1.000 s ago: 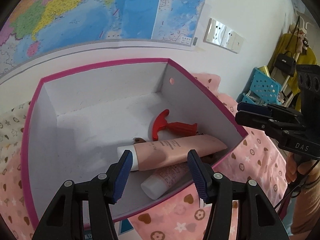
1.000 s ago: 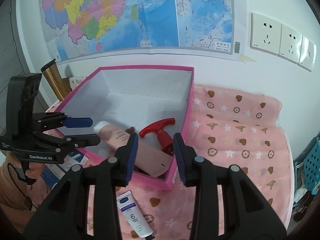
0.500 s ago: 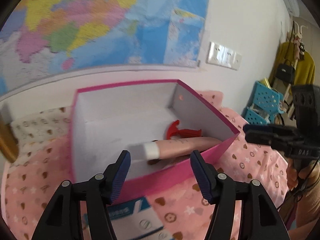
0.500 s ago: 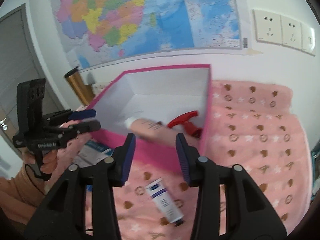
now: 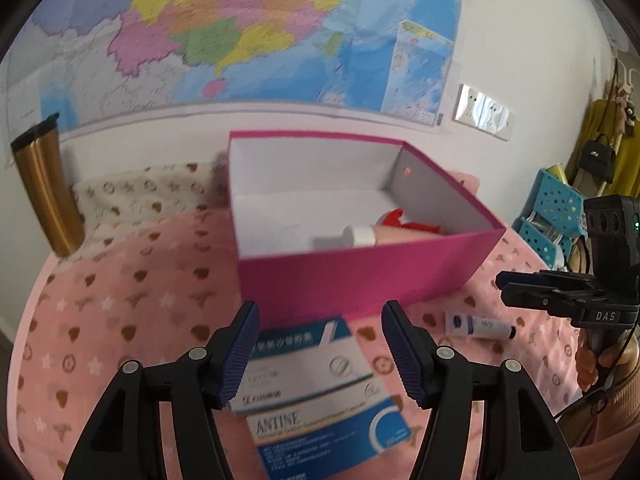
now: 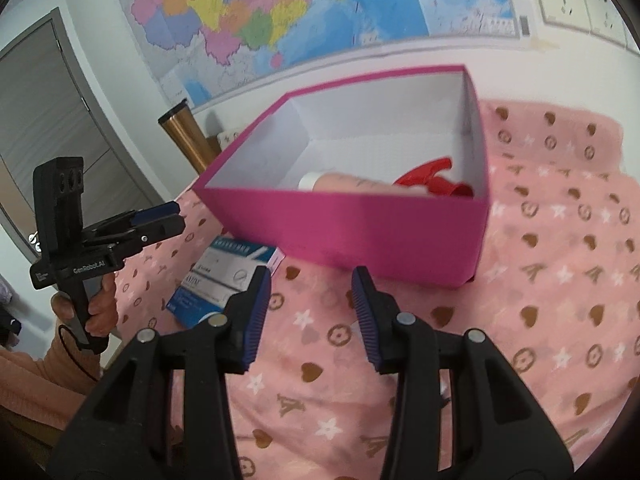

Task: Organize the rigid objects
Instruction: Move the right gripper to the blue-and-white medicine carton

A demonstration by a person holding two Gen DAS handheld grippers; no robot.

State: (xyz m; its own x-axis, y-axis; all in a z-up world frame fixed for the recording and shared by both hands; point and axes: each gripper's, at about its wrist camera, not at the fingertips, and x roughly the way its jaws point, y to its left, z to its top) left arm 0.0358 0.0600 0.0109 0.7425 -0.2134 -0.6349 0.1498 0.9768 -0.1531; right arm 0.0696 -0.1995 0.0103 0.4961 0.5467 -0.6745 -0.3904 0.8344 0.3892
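A pink box [image 5: 352, 280] [image 6: 360, 232] stands on the pink patterned cloth. In it lie a pink tube [image 5: 384, 236] [image 6: 352, 182] and a red sprayer head [image 5: 404, 220] [image 6: 436, 180]. A blue-and-white medicine box [image 5: 316, 384] [image 6: 224, 276] lies in front of the pink box. A small white tube [image 5: 478, 325] lies to its right. My left gripper [image 5: 320, 344] [image 6: 178, 217] hangs open above the medicine box. My right gripper [image 6: 310, 312] [image 5: 505, 286] is open over bare cloth, before the pink box.
A gold flask [image 5: 46, 184] [image 6: 188, 136] stands at the wall left of the pink box. Behind hang a map [image 5: 240, 28] and wall sockets [image 5: 484, 112]. Blue baskets [image 5: 556, 208] sit at the far right. A grey door [image 6: 48, 128] is on the left.
Both grippers have drawn back from over the pink box to in front of it, and their jaws stand slightly wider. The medicine box and small tube have come into the left wrist view.
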